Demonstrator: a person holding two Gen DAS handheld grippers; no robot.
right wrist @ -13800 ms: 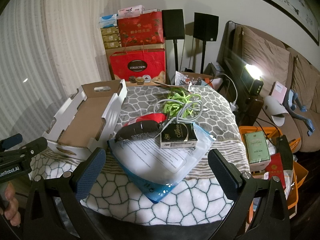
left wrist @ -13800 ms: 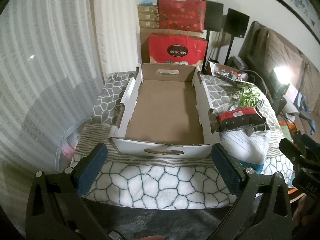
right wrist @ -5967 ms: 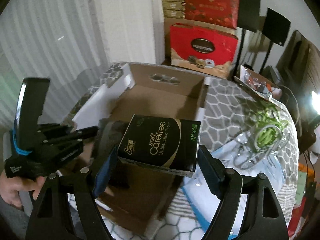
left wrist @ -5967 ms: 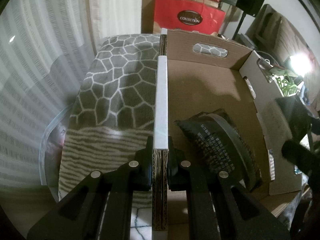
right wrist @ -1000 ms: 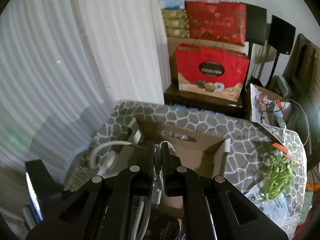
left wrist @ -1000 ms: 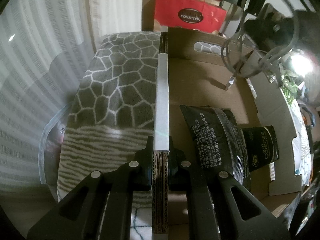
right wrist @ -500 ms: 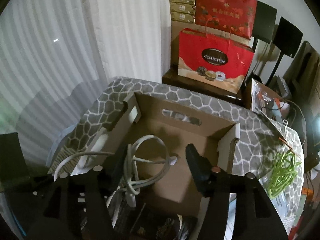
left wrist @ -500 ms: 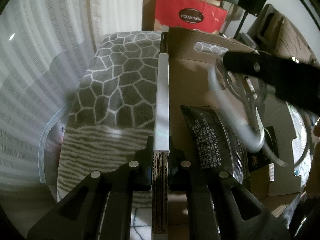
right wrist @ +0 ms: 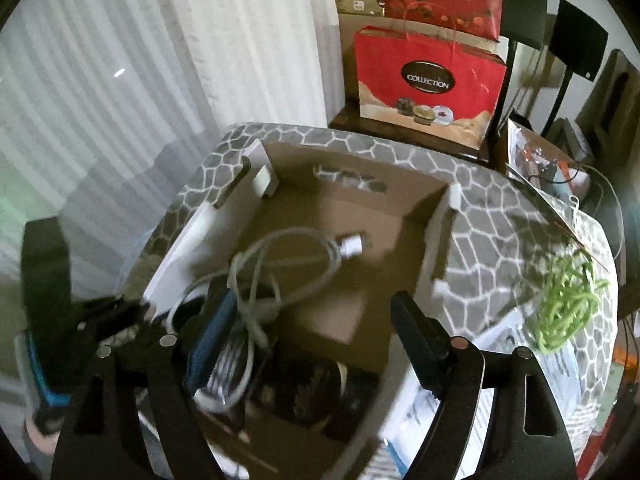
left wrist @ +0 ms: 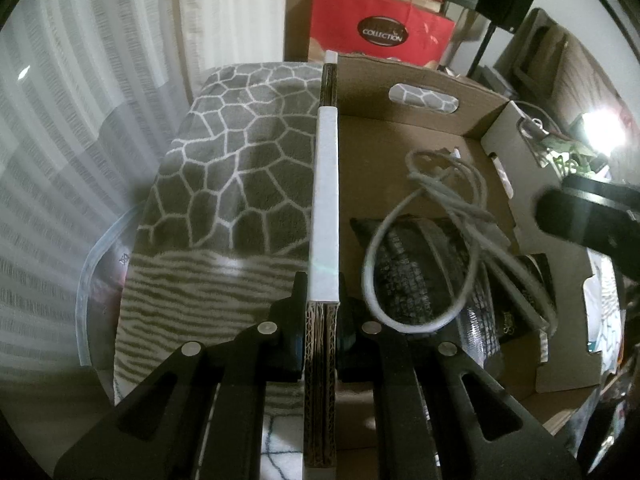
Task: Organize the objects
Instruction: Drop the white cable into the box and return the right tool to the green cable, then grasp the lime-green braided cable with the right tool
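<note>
Left tongs (left wrist: 322, 344) are clamping the cardboard box (left wrist: 444, 66) by its left wall. One grey cable (right wrist: 280, 276) is lying loose inside, over one dark pouch (left wrist: 416, 268); it's looking light and floppy, best grabbed at the bunched middle. Right tongs (right wrist: 308, 344) have just been opening, nothing between them. One green cord bundle (right wrist: 568, 300) is waiting outside.

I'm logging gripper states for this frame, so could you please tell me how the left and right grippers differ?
The left gripper is shut on the box wall; the right gripper is open, its jaws having just been opening, pressing on nothing. The left sits at the box edge; the right hangs over the box interior, above the white cable. Both point steeply downward.
</note>
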